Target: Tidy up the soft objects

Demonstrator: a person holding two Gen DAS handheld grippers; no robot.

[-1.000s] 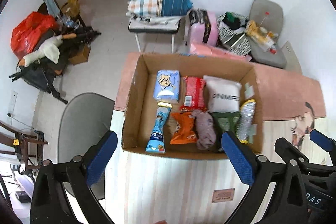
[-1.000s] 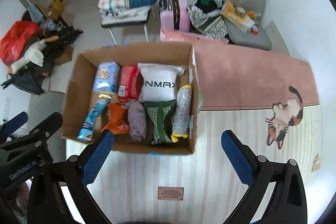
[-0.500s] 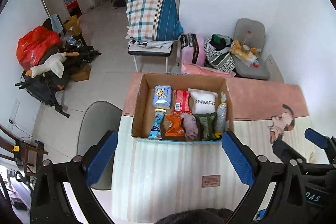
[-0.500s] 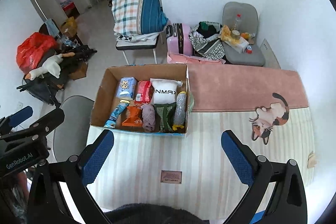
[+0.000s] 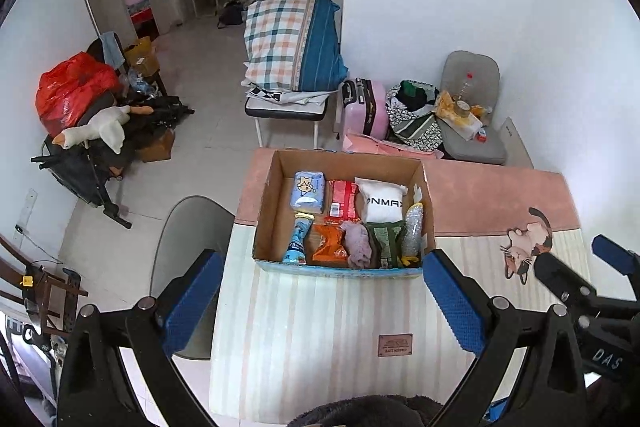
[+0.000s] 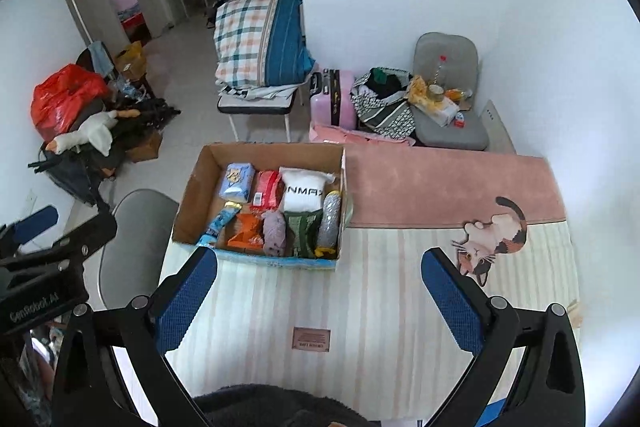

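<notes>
Both the left gripper and right gripper gape wide, empty, well back from the box; left sits squarer to it.

Both the left gripper and the right gripper hang high, jaws spread wide and holding nothing.

- A table is covered by a striped, pink-banded cloth bearing a cat print.
- A cardboard box is set on the cloth, left of the cat print.
</notes>
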